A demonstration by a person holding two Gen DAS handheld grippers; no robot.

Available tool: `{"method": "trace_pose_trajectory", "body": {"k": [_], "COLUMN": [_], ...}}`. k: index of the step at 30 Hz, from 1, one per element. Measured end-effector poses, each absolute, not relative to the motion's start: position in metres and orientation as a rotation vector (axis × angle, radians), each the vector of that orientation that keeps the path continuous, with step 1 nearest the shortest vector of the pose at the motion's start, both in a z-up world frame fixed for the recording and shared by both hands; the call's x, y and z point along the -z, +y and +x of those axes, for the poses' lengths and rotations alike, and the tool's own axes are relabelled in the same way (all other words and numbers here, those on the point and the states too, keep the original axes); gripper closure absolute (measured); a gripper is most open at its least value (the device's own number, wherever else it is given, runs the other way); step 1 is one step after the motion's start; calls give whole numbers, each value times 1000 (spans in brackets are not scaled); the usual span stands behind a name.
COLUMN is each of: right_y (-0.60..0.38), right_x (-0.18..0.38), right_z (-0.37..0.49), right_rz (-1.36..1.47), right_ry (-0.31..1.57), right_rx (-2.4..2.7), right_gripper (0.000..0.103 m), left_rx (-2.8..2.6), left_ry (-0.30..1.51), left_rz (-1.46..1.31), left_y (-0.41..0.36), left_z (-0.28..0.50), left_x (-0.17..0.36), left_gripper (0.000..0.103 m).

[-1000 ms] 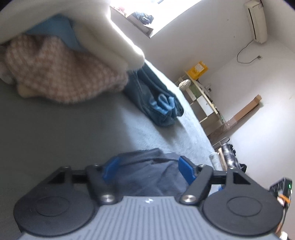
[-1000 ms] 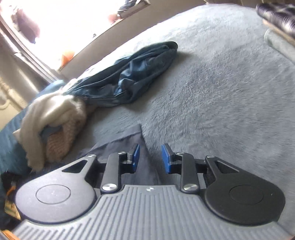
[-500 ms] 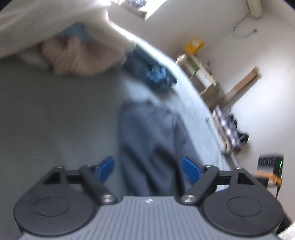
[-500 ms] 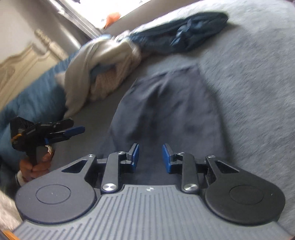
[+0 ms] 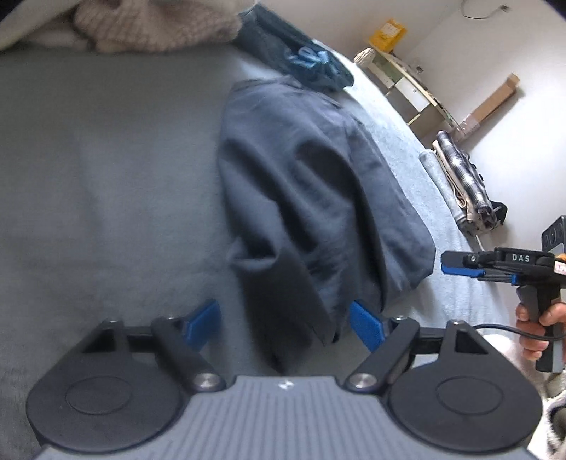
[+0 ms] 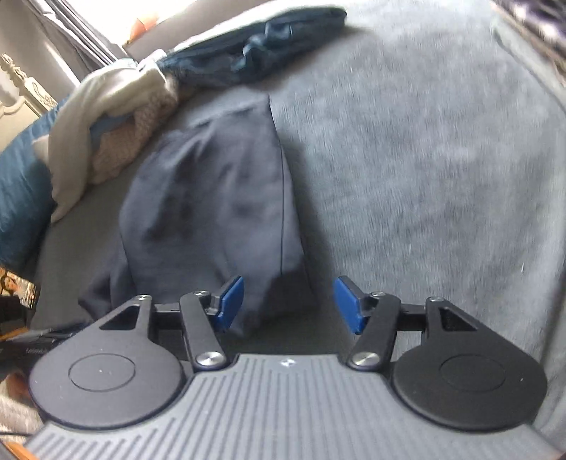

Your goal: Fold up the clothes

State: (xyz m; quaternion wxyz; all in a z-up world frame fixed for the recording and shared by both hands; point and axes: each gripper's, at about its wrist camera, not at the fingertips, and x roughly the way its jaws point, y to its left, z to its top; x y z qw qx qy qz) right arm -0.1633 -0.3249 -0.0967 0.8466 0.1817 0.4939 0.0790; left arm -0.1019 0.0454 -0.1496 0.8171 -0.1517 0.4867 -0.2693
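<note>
Garment flat, jeans apparently touching beyond

Two tools; one dark garment; one clothes pile.

Dark grey garment: lies flat on grey bed cover, folded lengthwise into long strip, wrinkled, long seam along one side. Near end rumpled, small flap turned over. Far end just beside heap of unfolded clothes: navy jeans, pink knit, cream item at cover's far edge.
</note>
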Motion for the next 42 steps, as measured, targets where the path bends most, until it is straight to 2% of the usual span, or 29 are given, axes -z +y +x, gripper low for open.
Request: {"method": "trace_pose_trajectory", "body": {"k": [3,5,6,7,8,11,13,18,24,25,26,27,29,30,31,32,42], "right_y": [-320,-316,-314,-314,-313,-311,-313,-330,-345,-344,-342,-340,-335,-333,-330,-327,-331], "right_x": [102,105,107,107,105,97,90,85,101,102,104,105,108,111,113,112,87], "right_z": [-162,-158,-157,-156,-156,-158,-158,-158,-159,-159,-158,-157,-154,-153,-151,-151,-146], "right_rz": [369,360,362,362,351,302,268,233,445,456,455,452,445,441,437,412,281], "right_ry": [1035,1040,1045,1048,1047,1027,1014,1012,1023,1023,1024,1025,1027,1032,1038,1042,990], "right_rx": [-179,-192,-196,-201,-204,-211,-211,-137,-197,-209,-217,-224,-239,-249,-259,-260,-243], "right_gripper": [58,87,91,97,98,99,103,103,99,90,77,72,71,73,93,102,102], "left_rx": [550,541,534,528,529,539,553,546,536,536,535,534,530,527,526,527,554], "left_ry": [1016,1002,998,992,988,972,964,993,1001,1002,1002,1002,998,995,993,992,983], "left_rz": [-277,-259,-250,-239,-232,-207,-202,-251,-270,-270,-271,-274,-281,-284,-285,-285,-258], "left_y": [37,33,31,29,27,26,30,43,43,43,43,43,43,43,43,43,44], "left_z": [-102,-102,-102,-103,-104,-106,-106,-102,-101,-100,-100,-99,-99,-99,-100,-99,-99], "left_x": [149,149,149,149,149,145,141,143,148,149,150,150,151,152,152,152,149], "left_gripper": [35,46,50,65,81,92,94,95,94,94,94,94,95,95,95,95,96]}}
